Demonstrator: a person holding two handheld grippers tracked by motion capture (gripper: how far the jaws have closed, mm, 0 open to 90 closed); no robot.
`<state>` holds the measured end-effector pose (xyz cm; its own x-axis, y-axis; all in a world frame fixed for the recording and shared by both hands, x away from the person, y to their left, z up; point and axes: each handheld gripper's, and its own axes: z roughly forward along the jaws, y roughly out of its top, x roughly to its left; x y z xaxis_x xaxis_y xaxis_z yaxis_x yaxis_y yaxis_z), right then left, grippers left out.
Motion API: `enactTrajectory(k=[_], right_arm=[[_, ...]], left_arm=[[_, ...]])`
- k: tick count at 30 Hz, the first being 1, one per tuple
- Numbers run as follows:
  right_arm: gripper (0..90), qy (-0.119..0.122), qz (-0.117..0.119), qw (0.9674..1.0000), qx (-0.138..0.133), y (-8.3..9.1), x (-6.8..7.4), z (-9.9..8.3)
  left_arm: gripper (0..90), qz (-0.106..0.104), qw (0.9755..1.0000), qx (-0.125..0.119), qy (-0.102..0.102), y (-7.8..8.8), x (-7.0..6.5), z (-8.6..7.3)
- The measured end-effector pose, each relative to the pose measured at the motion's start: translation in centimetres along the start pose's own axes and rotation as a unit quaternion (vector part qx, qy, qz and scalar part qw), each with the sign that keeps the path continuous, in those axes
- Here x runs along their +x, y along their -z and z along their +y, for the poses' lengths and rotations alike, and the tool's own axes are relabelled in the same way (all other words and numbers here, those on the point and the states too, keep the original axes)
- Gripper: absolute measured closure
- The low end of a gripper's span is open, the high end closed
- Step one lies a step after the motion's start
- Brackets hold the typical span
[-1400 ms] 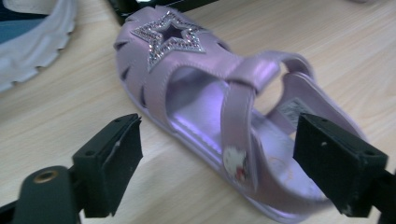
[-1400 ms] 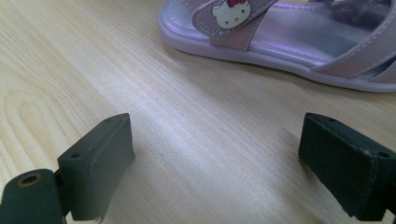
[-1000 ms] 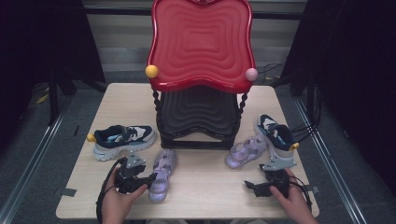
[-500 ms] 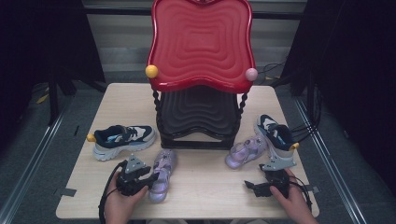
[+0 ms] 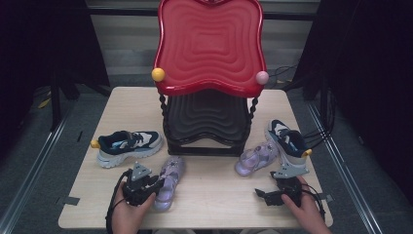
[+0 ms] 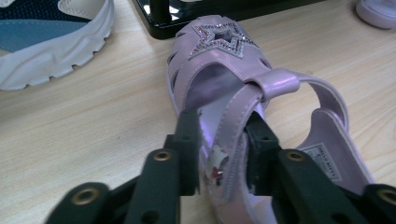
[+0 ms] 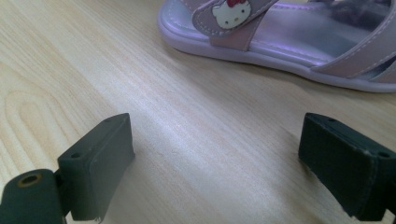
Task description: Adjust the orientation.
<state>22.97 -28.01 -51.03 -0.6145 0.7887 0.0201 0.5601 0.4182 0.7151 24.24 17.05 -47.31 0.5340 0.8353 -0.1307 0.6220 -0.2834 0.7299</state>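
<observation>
Left hand-held gripper [image 6: 219, 154]: we see its jaws pinched on the side strap of the lilac star sandal [image 6: 219, 93], pads pressing the strap from both sides; they've just been closing, w/ the strap between them. High view puts that sandal [image 5: 168, 183] near the worktop's [image 5: 214, 195] front edge, left of centre, toe toward the black base of the red shoe rack [image 5: 209, 48], which stands at the worktop's back-centre. Left hand-held gripper [image 5: 141, 185] sits just beside the sandal's heel half. A navy-and-white sneaker [image 5: 127, 146] lies near the left edge, apart from the sandal.

Right hand-held gripper [image 7: 215, 158]: jaws wide apart over bare wood, nothing between them. We see it [image 5: 280, 192] near the front-right corner. A second lilac sandal w/ cartoon-cat strap [image 7: 280, 42] lies ahead of it, not touching. Another navy sneaker [image 5: 287, 141] is by the right edge, just beside that sandal [image 5: 255, 158].
</observation>
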Motion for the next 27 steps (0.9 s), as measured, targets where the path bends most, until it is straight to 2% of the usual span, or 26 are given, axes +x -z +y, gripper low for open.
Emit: enactTrajectory(k=[7, 8, 10, 12, 15, 18, 27], right_arm=[[9.5, 0.0, 0.0, 1.0, 0.0, 0.0, 0.0, 0.0], [9.6, 0.0, 0.0, 1.0, 0.0, 0.0, 0.0, 0.0], [9.5, 0.0, 0.0, 1.0, 0.0, 0.0, 0.0, 0.0], [9.6, 0.0, 0.0, 1.0, 0.0, 0.0, 0.0, 0.0], [9.5, 0.0, 0.0, 1.0, 0.0, 0.0, 0.0, 0.0], [9.6, 0.0, 0.0, 1.0, 0.0, 0.0, 0.0, 0.0], [9.6, 0.0, 0.0, 1.0, 0.0, 0.0, 0.0, 0.0]], left_arm=[[78.2, 0.012, 0.9999, -0.007, 0.003, 0.0, -0.2, -0.1], [79.2, 0.013, 0.9998, -0.015, -0.002, 0.1, -0.3, -0.1], [79.8, 0.017, 0.9997, -0.015, -0.006, 0.1, -0.3, -0.1], [81.2, 0.019, 0.9996, -0.022, -0.004, 0.1, -0.4, -0.2], [82.4, 0.031, 0.9989, -0.029, -0.018, 0.5, -0.9, 0.0], [82.7, 0.029, 0.9987, -0.031, -0.027, 0.7, -1.3, 0.2], [82.8, 0.023, 0.9978, -0.055, -0.031, 1.6, -1.9, 0.6]])
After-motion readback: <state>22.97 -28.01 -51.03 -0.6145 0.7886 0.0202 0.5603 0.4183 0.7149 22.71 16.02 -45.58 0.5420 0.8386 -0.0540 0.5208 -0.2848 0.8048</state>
